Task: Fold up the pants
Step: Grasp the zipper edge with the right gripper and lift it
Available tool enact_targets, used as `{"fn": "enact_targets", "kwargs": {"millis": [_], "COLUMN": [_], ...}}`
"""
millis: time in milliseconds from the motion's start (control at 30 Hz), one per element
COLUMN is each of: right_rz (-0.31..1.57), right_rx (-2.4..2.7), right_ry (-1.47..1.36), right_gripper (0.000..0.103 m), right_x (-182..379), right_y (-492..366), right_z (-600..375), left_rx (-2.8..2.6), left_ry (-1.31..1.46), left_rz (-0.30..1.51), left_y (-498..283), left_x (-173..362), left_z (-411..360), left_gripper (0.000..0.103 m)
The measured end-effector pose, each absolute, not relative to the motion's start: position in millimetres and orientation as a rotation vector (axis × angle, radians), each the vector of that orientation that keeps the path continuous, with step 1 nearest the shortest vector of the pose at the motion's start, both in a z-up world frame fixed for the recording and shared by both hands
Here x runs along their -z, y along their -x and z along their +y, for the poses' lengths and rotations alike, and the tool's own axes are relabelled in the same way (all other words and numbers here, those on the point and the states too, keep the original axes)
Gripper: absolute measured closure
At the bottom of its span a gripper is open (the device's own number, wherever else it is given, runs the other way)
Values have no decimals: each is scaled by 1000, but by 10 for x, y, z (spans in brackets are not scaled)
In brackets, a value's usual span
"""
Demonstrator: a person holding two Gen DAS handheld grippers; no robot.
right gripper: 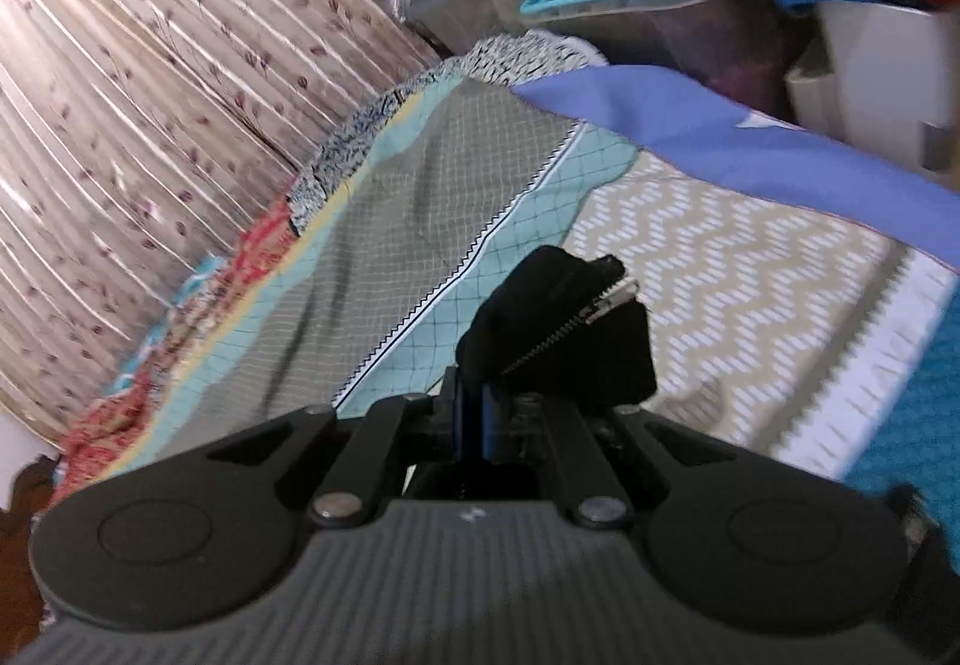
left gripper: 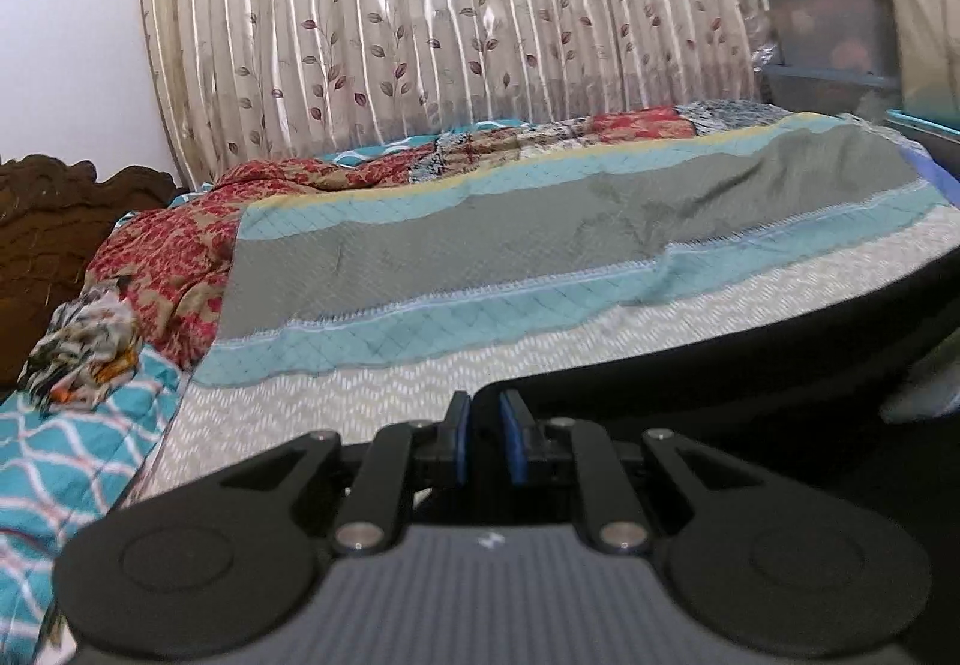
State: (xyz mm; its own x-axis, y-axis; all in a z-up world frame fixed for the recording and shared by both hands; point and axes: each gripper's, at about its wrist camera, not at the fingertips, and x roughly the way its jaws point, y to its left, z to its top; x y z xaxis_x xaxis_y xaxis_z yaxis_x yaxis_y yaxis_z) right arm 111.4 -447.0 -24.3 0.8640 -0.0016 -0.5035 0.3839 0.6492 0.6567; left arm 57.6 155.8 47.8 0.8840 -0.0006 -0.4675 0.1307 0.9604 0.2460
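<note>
The black pants (left gripper: 720,341) stretch from my left gripper (left gripper: 485,413) out to the right edge of the left wrist view, lifted above the bed. The left gripper's blue pads stand close together, pinching the edge of the black cloth. In the right wrist view my right gripper (right gripper: 474,401) is shut on a bunched piece of the pants (right gripper: 540,317). This piece carries a metal zipper (right gripper: 576,326) and sticks up past the fingertips. The lower part of the pants is hidden beneath both gripper bodies.
A bedcover (left gripper: 540,221) striped in teal, grey and beige chevron lies below. Crumpled red patterned cloth (left gripper: 174,257) and a wooden headboard (left gripper: 54,221) are at the left. A floral curtain (left gripper: 420,17) hangs behind, stacked plastic boxes (left gripper: 834,35) stand at the right, and a blue cloth (right gripper: 690,125) lies at the bed's edge.
</note>
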Motion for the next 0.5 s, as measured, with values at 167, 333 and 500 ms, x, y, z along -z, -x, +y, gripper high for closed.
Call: {"fn": "enact_targets", "kwargs": {"millis": [167,333,500], "right_rz": [493,563,613], "right_rx": [227,315,458], "right_ry": [-887,-936,-1097], "right_gripper": [95,95,55], "right_x": [473,1020,1574], "right_y": [-258,432,785], "right_z": [-4523,-4529,-4667], "left_rx": [84,103,95], "left_ry": [-248,-240,-172], "left_rz": [553,687,758], "left_y": [89,409,624], "left_x": [-230,227,311], "left_z": [1587,1557,1711], "left_gripper": [91,86,62]}}
